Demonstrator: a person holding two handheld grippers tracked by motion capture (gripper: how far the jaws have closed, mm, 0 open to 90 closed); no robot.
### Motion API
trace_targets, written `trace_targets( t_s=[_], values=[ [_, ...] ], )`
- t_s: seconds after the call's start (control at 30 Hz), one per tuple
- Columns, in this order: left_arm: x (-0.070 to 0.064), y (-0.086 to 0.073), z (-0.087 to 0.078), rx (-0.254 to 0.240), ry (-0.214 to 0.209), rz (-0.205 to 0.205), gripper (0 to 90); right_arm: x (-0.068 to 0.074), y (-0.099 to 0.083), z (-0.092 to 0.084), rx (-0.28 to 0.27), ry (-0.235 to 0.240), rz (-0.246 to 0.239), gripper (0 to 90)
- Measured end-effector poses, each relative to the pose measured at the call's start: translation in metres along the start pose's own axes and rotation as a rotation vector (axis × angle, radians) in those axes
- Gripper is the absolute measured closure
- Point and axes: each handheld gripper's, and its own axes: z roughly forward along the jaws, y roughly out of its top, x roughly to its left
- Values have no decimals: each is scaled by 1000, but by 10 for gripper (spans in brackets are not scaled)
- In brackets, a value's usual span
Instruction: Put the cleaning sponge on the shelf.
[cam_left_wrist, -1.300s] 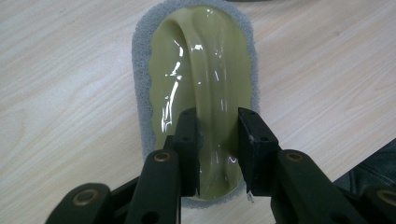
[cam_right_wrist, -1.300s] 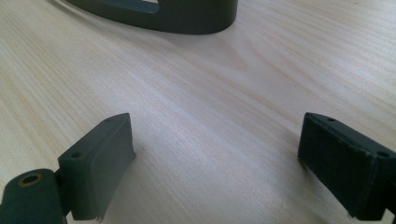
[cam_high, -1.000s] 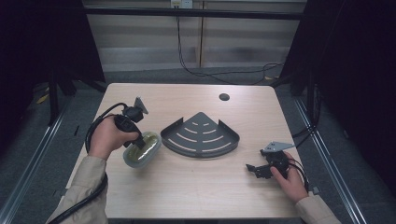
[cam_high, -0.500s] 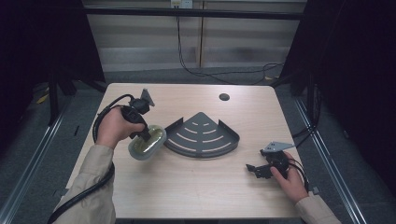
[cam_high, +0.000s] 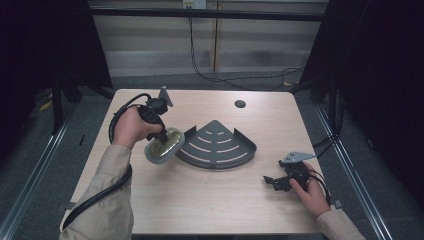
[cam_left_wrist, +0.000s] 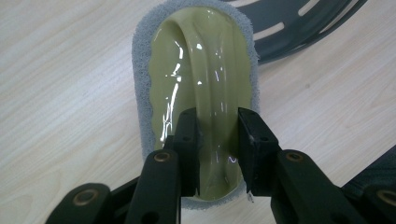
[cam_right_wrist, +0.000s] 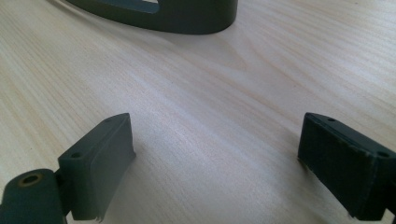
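Observation:
An oval scrubbing pad (cam_high: 162, 145) with a glossy olive-green handle and a grey fibre rim hangs just above the table, tilted, by the left edge of the dark grey corner shelf (cam_high: 218, 145). My left gripper (cam_high: 164, 139) is shut on the raised ridge of the pad's handle (cam_left_wrist: 205, 93); its black fingers (cam_left_wrist: 187, 144) press both sides of it. My right gripper (cam_high: 270, 181) rests low on the table at the front right, jaws open wide with bare wood between them (cam_right_wrist: 215, 154). The shelf's rim (cam_right_wrist: 187, 18) lies ahead of it.
The slotted, fan-shaped shelf lies flat in the middle of the wooden table (cam_high: 210, 200). A small dark round hole (cam_high: 240, 104) sits near the far edge. Cables trail from both grippers. Bare wood stretches between the shelf and the front edge.
My left gripper has carried the pad to the right and away from the person, up beside the shelf's left edge. The right gripper has stayed put.

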Motion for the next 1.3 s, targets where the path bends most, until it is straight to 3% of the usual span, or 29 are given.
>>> trace_targets(
  t_s=[0.47, 0.53, 0.57, 1.3],
  values=[
    [-7, 25, 3, 1, 11, 37, 708, 0, 0, 0, 0, 0, 0, 98],
    [-9, 29, 4, -1, 28, 37, 708, 0, 0, 0, 0, 0, 0, 98],
    [-8, 31, 4, 2, 14, 47, 708, 0, 0, 0, 0, 0, 0, 98],
    [-22, 68, 20, 8, 14, 101, 708, 0, 0, 0, -1, 0, 1, 98]
  ],
)
